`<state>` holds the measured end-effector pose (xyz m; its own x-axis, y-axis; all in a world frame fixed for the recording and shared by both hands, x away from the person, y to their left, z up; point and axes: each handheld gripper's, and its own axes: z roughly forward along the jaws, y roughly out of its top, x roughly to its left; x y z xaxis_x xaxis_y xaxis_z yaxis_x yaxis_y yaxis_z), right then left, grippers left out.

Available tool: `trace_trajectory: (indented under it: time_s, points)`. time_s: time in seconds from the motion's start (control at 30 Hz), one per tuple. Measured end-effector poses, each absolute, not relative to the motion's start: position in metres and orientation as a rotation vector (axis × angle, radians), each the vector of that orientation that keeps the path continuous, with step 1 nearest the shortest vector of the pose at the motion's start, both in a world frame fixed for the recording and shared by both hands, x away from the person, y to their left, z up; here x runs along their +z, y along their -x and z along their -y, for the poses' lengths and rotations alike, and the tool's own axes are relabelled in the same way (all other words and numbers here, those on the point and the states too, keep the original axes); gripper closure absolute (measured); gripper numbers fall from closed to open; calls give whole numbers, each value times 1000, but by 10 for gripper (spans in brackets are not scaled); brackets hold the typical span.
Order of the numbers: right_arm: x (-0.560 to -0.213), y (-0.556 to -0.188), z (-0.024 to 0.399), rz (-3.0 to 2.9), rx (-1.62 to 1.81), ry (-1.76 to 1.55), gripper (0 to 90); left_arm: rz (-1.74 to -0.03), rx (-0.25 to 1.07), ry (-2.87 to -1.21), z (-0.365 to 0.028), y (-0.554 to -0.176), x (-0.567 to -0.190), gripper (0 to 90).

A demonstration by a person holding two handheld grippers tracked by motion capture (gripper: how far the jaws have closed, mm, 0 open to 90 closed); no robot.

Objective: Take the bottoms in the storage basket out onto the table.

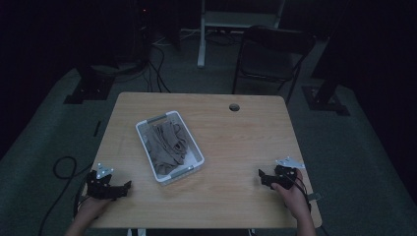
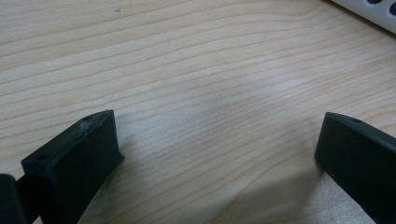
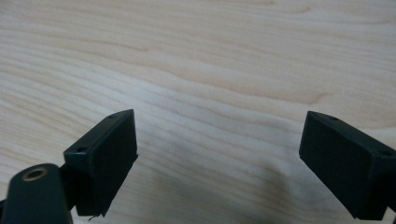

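A white slotted basket (image 1: 146,145) sits left of the table's middle, holding a heap of brownish-grey cloth (image 1: 168,143). My left gripper (image 1: 127,187) rests at the front left corner of the table, pointing right. In the left gripper view the left gripper (image 2: 217,140) has its jaws wide apart over bare wood, and a corner of the basket (image 2: 369,11) shows at top right. My right gripper (image 1: 260,176) lies near the front right, pointing left. In the right gripper view the right gripper (image 3: 219,140) is open, nothing between its jaws.
The light wooden table (image 1: 236,147) has a round cable hole (image 1: 234,107) near its far edge. A dark folding chair (image 1: 270,54) stands behind the table, and cables (image 1: 64,167) trail on the floor at left.
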<state>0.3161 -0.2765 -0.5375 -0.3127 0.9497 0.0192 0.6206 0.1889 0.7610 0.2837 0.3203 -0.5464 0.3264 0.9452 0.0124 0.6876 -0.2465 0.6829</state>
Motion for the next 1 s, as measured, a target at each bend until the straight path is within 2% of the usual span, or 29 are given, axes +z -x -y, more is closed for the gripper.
trace_trajectory:
  time_s: [1.0]
  points:
    - [-507, -332, 251, -1967, 1098, -1380, 109, -1430, 579, -2020, -320, -284, -546, 4]
